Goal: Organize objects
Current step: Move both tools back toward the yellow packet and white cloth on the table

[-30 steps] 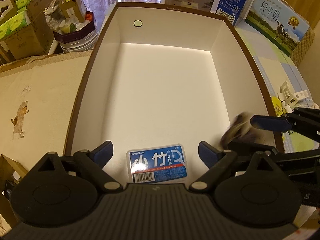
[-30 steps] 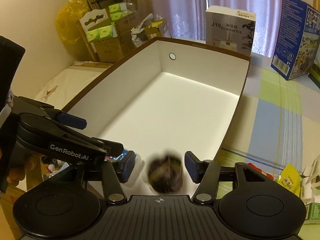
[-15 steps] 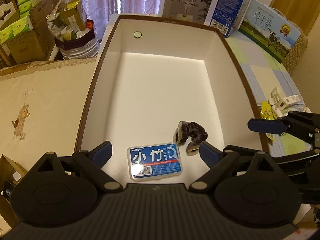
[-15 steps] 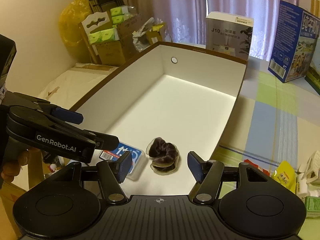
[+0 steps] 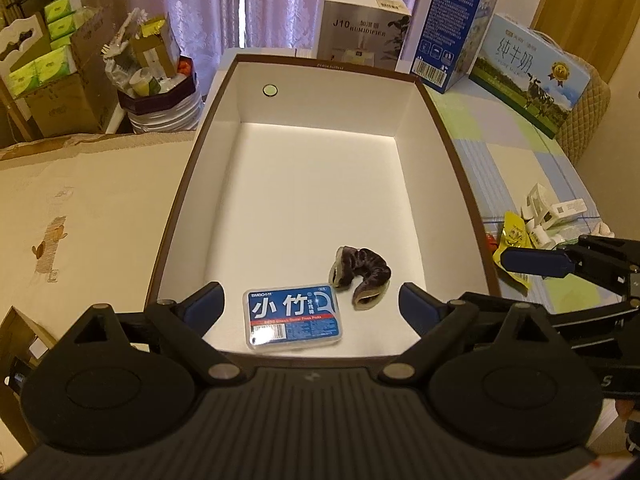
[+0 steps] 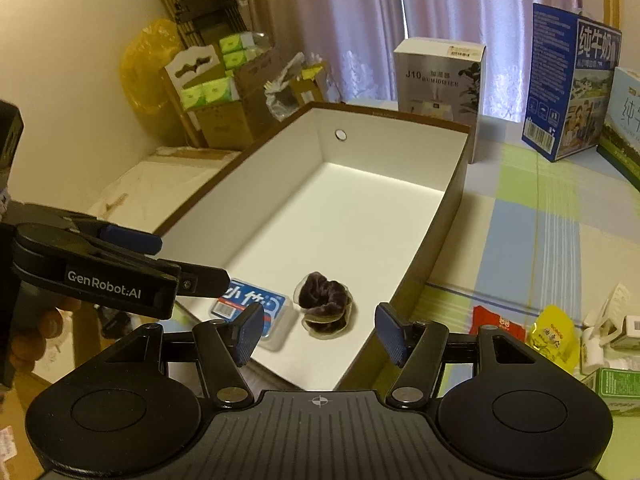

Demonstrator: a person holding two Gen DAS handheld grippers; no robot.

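We are finding the floss case (image 5: pixel 292 316) and the dark scrunchie (image 5: pixel 360 278) lying side by side at the near end of the white box (image 5: pixel 320 68), just apart. The left gripper (image 5: pixel 310 304) is standing wide and gripping nothing; the right gripper (image 6: pixel 318 330) is standing about half spread, its fingers having just opened, nothing between them. For the next pick we are advising clearing the box rim fully, then approaching the loose packets (image 6: pixel 554 336) at the right squarely.
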